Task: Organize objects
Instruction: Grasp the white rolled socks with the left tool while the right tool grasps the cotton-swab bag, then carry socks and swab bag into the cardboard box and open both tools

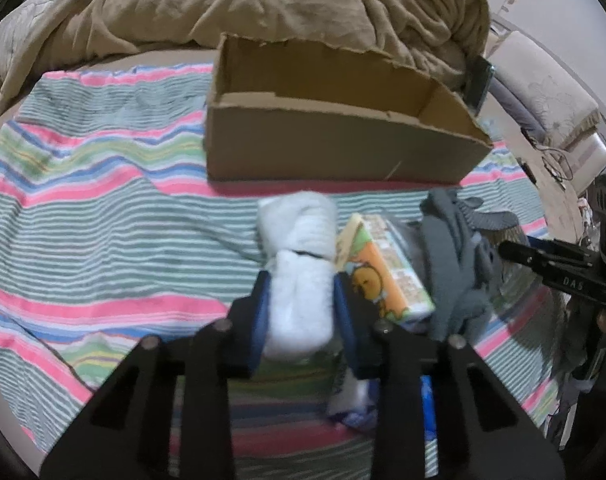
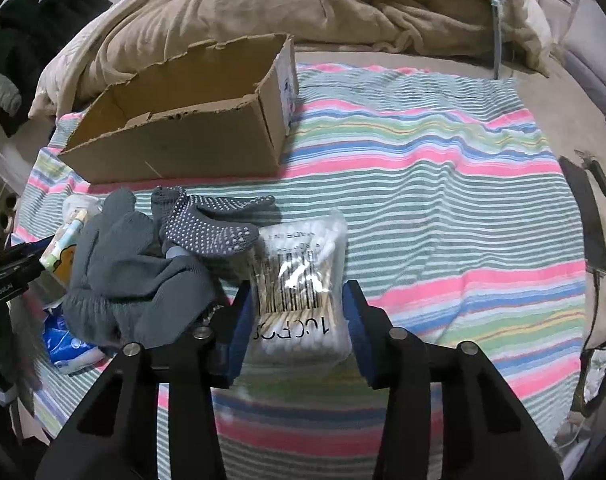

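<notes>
While left claw (image 1: pixel 301 308) clamps fluffy white roll (image 1: pixel 299 276), right claw (image 2: pixel 299 320) straddles crinkly swab bag (image 2: pixel 301 280), contact unclear.

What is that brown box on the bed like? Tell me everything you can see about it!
The cardboard box is plain brown, long and low, with no lid. Its top edges are torn and jagged, as if the flaps were ripped off. One short end carries a white printed label. The part of its inside that shows is empty. It sits flat on the striped cloth, with a crumpled tan blanket behind it. Neither gripper touches it.
</notes>
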